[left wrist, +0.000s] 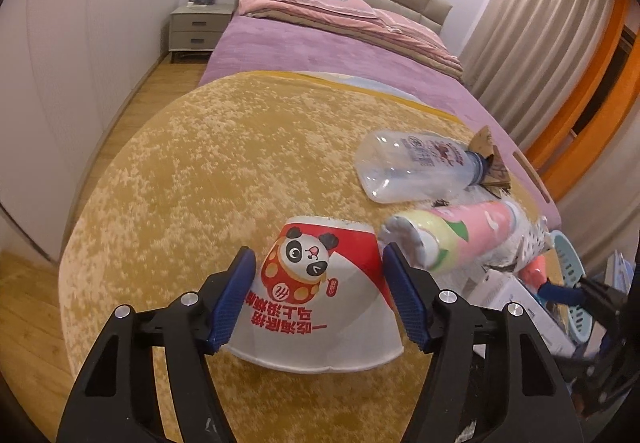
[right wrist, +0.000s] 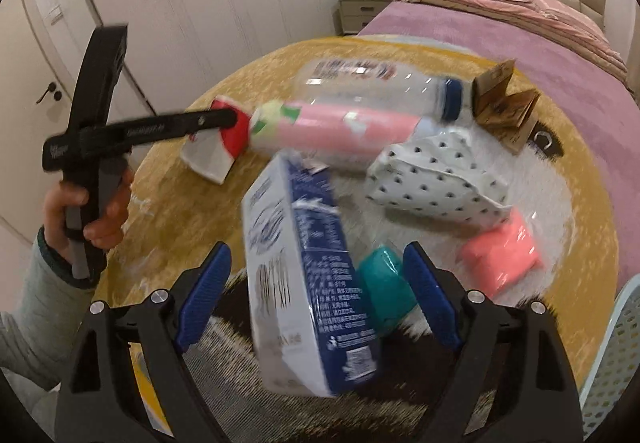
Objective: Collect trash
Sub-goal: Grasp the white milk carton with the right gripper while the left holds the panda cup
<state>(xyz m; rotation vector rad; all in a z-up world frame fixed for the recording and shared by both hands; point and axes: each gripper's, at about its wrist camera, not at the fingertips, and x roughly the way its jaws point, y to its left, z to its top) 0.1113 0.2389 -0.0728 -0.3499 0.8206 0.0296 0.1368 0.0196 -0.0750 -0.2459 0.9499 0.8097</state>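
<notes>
Upturned paper cup (left wrist: pixel 320 295) between left claw (left wrist: pixel 320 297) pads; untouched

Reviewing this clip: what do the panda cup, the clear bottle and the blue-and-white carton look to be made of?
Panda cup: likely coated paper, matte white with printed art and a thin, slightly dented rim.
Clear bottle: thin transparent plastic, glossy, walls crumpled, with a printed label.
Blue-and-white carton: probably paperboard with a smooth printed finish; sharp folded edges suggest it, though motion blur leaves the finish uncertain.
</notes>
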